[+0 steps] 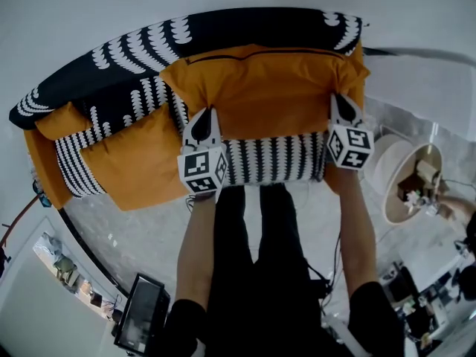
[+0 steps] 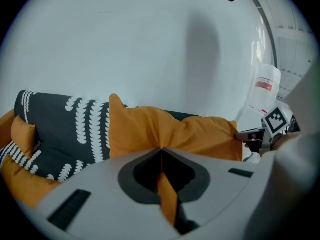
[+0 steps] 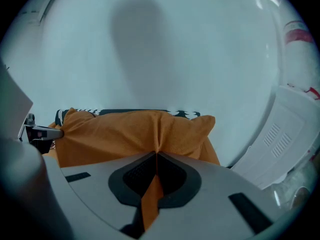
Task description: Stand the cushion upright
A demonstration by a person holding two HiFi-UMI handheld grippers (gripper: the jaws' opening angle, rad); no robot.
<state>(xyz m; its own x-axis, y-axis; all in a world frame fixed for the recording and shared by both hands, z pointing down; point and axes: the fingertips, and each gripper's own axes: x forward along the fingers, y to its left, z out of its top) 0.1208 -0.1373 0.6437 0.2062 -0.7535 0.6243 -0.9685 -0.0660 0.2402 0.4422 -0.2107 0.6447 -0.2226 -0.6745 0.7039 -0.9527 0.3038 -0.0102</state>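
An orange cushion lies across a black-and-white patterned seat, its zip edge toward the wall. My left gripper is shut on the cushion's near left corner, and my right gripper is shut on its near right corner. In the left gripper view, orange fabric is pinched between the jaws, and the cushion stretches away to the right gripper. In the right gripper view, the cushion bunches into the closed jaws, with the left gripper at its far corner.
A second orange cushion lies to the left on the striped seat front. A white wall stands behind the seat. A round wooden spool sits at the right, and a dark device at the lower left. A white bottle stands past the cushion.
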